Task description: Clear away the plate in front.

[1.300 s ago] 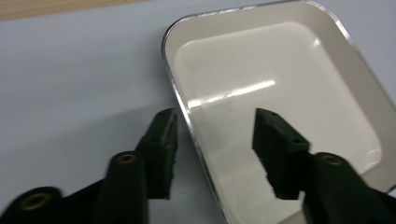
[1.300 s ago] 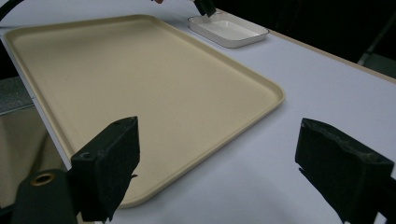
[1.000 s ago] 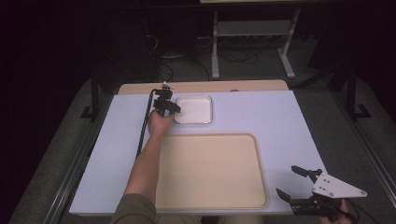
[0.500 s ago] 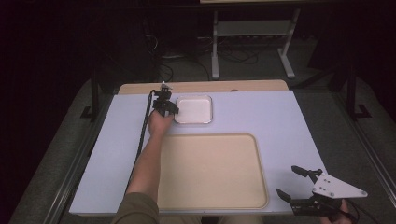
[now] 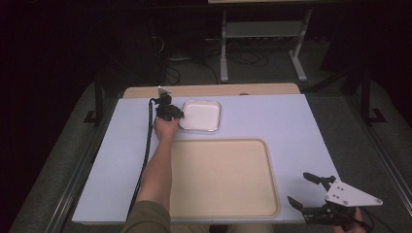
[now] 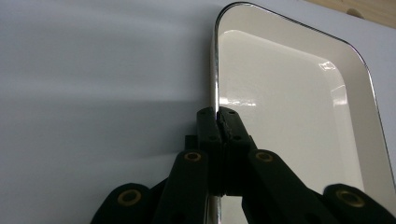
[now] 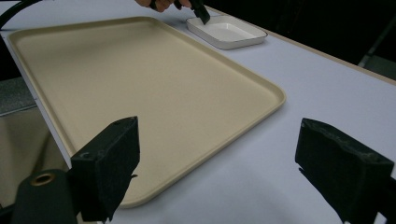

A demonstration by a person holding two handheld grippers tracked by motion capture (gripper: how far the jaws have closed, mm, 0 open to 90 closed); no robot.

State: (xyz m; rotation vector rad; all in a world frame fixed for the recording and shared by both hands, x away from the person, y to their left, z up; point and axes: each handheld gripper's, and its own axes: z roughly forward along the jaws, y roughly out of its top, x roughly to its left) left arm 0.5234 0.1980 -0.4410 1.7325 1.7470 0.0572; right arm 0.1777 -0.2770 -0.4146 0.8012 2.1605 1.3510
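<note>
The left gripper has just been closing, and its black jaws now pinch the thin rim of the small white tray, one pad inside the wall and one outside. In the high view that gripper sits at the tray's nine o'clock edge, the person's forearm reaching up to it from the near side of the table.

The small white tray is a shallow rectangle with rounded corners, glossy cream-white inside, with a fine dark line running round its lip and bright glints on its floor. It holds nothing. It lies flat on the pale lilac table, toward twelve o'clock, just beyond the far edge of the big beige tray, close to it but apart.

The right gripper hangs at about four o'clock, off the beige tray's near right corner, its jaws spread wide with nothing between them. From its own view the beige tray stretches ahead, bare and matte.
</note>
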